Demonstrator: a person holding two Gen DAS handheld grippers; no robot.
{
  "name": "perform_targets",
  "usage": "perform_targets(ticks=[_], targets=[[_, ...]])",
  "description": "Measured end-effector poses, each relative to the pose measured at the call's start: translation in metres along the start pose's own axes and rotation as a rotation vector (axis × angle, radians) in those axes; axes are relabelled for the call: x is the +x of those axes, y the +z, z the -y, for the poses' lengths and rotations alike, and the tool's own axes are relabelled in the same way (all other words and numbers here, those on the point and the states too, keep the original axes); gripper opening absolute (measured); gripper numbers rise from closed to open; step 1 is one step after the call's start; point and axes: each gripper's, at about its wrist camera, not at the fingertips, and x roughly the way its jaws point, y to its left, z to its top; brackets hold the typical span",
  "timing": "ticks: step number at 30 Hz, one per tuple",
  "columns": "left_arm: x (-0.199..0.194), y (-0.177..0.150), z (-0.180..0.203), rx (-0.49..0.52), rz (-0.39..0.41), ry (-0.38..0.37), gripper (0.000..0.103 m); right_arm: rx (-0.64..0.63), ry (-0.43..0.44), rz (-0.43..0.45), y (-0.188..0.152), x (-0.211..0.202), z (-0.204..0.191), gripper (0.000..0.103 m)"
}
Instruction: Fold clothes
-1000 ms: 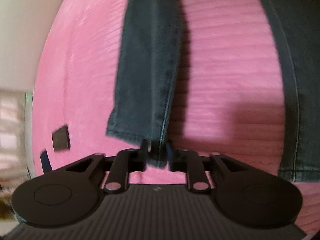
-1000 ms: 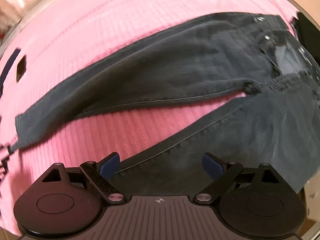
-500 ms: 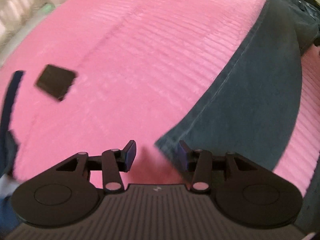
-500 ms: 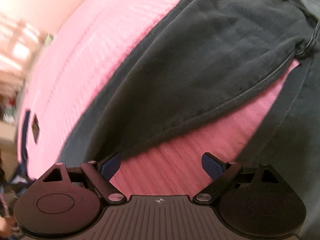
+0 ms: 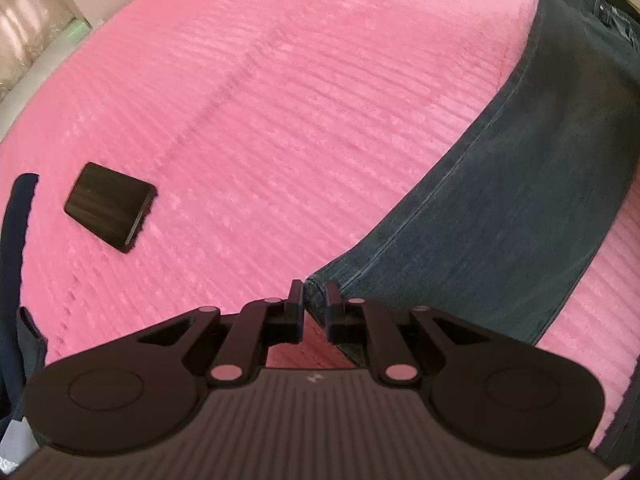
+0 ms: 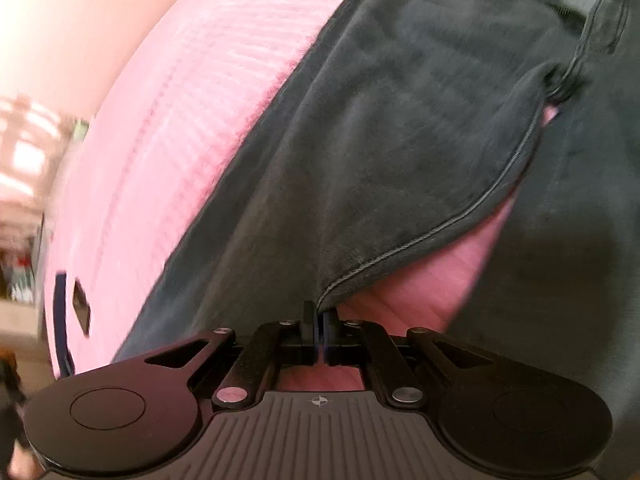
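Observation:
Dark grey jeans (image 5: 500,200) lie spread on a pink ribbed blanket (image 5: 280,100). In the left wrist view one leg runs from the waistband (image 5: 608,12) at top right down to its hem corner. My left gripper (image 5: 314,300) holds that hem corner between its pads, and its jaws are closing on it. In the right wrist view the jeans (image 6: 380,160) fill the middle. My right gripper (image 6: 320,320) is shut on the stitched inner edge of a leg, which lifts slightly off the blanket (image 6: 180,100).
A small black rectangular object (image 5: 110,212) lies on the blanket to the left, next to a dark blue strap (image 5: 16,216). Both show small at the left of the right wrist view, the object (image 6: 80,304) and the strap (image 6: 60,320). Blurred room beyond the blanket's edge.
The left jaws, open beside the hem corner half a second ago, have closed on it. The right jaws went from wide open to shut on the leg's inner edge, lower over the cloth.

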Motion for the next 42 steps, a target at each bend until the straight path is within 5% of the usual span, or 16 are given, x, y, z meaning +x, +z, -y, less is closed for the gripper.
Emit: perform_targets(ticks=[6, 7, 8, 10, 13, 18, 21, 23, 25, 32, 39, 42], targets=[[0.014, -0.013, 0.012, -0.024, -0.047, 0.058, 0.012, -0.074, -0.051, -0.033, 0.005, 0.026, -0.001, 0.001], [0.010, -0.017, 0.012, -0.040, -0.046, 0.082, 0.014, -0.087, -0.058, -0.030, 0.004, 0.028, -0.003, 0.018], [0.004, -0.022, 0.013, -0.056, -0.044, 0.106, 0.014, -0.100, -0.064, -0.017, 0.003, 0.026, -0.006, 0.050], [-0.014, -0.037, 0.026, -0.002, -0.028, 0.166, 0.016, -0.125, -0.065, -0.009, -0.004, 0.022, -0.009, 0.078], [-0.041, -0.064, 0.071, 0.268, 0.028, 0.241, 0.020, -0.160, -0.061, -0.013, -0.017, 0.014, -0.012, 0.077], [-0.040, -0.100, 0.145, 0.598, 0.044, 0.143, 0.029, -0.193, -0.077, -0.072, -0.045, 0.009, -0.006, 0.078], [-0.022, -0.111, 0.165, 0.733, 0.053, 0.187, 0.028, -0.181, -0.098, -0.075, -0.051, 0.006, 0.002, 0.078], [-0.018, -0.112, 0.167, 0.742, 0.035, 0.173, 0.006, -0.172, -0.113, -0.075, -0.054, 0.003, 0.007, 0.078], [-0.024, -0.114, 0.166, 0.725, 0.013, 0.168, 0.001, -0.162, -0.127, -0.071, -0.056, 0.001, 0.012, 0.078], [-0.048, -0.143, 0.154, 0.599, -0.145, 0.190, 0.000, -0.084, -0.145, -0.038, -0.053, -0.008, 0.016, 0.078], [-0.071, -0.104, 0.158, 0.407, -0.117, 0.140, 0.006, -0.038, -0.187, 0.004, -0.039, -0.059, 0.044, 0.078], [-0.083, -0.078, 0.176, 0.428, -0.057, 0.130, 0.008, -0.015, -0.202, 0.049, -0.026, -0.090, 0.051, 0.078]])
